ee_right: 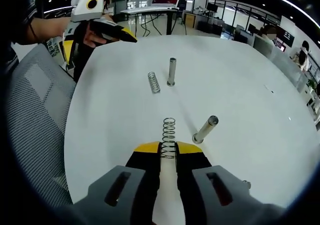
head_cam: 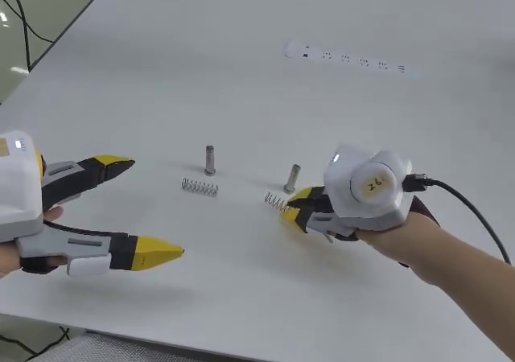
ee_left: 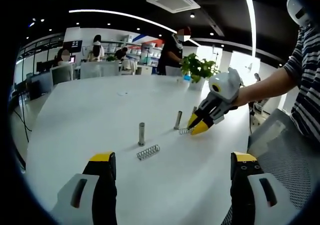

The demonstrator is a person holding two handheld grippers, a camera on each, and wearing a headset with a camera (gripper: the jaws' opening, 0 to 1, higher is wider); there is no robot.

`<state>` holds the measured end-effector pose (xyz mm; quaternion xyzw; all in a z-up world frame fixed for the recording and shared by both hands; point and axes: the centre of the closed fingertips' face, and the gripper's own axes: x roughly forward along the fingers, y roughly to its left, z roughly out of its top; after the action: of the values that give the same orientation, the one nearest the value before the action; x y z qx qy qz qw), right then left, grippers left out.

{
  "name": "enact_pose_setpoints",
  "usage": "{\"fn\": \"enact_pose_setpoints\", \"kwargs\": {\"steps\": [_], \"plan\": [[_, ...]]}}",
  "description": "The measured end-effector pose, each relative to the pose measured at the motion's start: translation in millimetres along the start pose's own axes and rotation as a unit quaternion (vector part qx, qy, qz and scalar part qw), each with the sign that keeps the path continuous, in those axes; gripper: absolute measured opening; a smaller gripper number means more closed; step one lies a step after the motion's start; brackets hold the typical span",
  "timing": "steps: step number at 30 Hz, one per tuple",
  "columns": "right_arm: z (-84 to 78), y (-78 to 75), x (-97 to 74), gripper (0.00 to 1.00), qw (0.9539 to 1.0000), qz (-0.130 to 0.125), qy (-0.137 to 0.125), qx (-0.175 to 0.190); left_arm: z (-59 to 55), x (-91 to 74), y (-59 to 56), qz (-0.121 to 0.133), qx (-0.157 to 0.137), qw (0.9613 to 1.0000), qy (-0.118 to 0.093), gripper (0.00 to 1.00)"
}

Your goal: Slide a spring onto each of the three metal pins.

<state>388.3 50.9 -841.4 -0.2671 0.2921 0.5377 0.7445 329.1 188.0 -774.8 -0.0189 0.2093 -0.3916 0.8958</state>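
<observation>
A spring (ee_right: 169, 134) lies lengthwise on the white table (head_cam: 241, 56), its near end pinched between the closed yellow tips of the right gripper (ee_right: 168, 147), the rest of the coil reaching out past them. Just beside it, to its right in the right gripper view, stands a metal pin (ee_right: 205, 130), apart from the coil. Farther on, a second pin (head_cam: 210, 160) stands upright with a second spring (head_cam: 199, 187) lying loose on the table just beside its foot, not touching it. The left gripper (head_cam: 153, 207) hangs above the table near its edge, well apart from the pins, its jaws spread wide and holding nothing. A white power strip (head_cam: 350, 59) lies at the far side of the table.
</observation>
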Motion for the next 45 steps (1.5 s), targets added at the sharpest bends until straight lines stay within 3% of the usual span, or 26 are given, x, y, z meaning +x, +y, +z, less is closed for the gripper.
{"fn": "enact_pose_setpoints", "kwargs": {"steps": [5,13,27,30,33,38,45], "plan": [[7.2,2.1,-12.0,0.13,0.9999,0.000,-0.012,-0.005,1.9,4.7,-5.1,-0.009,0.004,0.9999,0.001,0.94],[10.9,6.4,-30.1,0.13,0.9994,0.003,-0.020,-0.029,2.9,13.0,-20.3,-0.044,0.004,0.9990,0.005,0.91],[5.6,31.2,-47.7,0.13,0.9956,0.033,-0.019,-0.085,6.1,27.7,-37.4,-0.091,0.021,0.9956,0.014,0.86],[4.7,35.4,-50.0,0.13,0.9942,0.036,-0.015,-0.100,4.9,35.5,-43.5,-0.105,0.027,0.9939,0.016,0.85],[4.8,37.6,-51.3,0.13,0.9934,0.039,-0.014,-0.107,-1.9,44.2,-50.8,-0.125,0.046,0.9904,0.037,0.80],[6.2,43.5,-54.2,0.13,0.9895,0.048,-0.016,-0.136,1.7,55.5,-59.0,-0.144,0.057,0.9873,0.037,0.78],[7.9,49.6,-55.3,0.13,0.9857,0.058,-0.020,-0.157,6.0,71.6,-76.6,-0.179,0.078,0.9800,0.038,0.73]]}}
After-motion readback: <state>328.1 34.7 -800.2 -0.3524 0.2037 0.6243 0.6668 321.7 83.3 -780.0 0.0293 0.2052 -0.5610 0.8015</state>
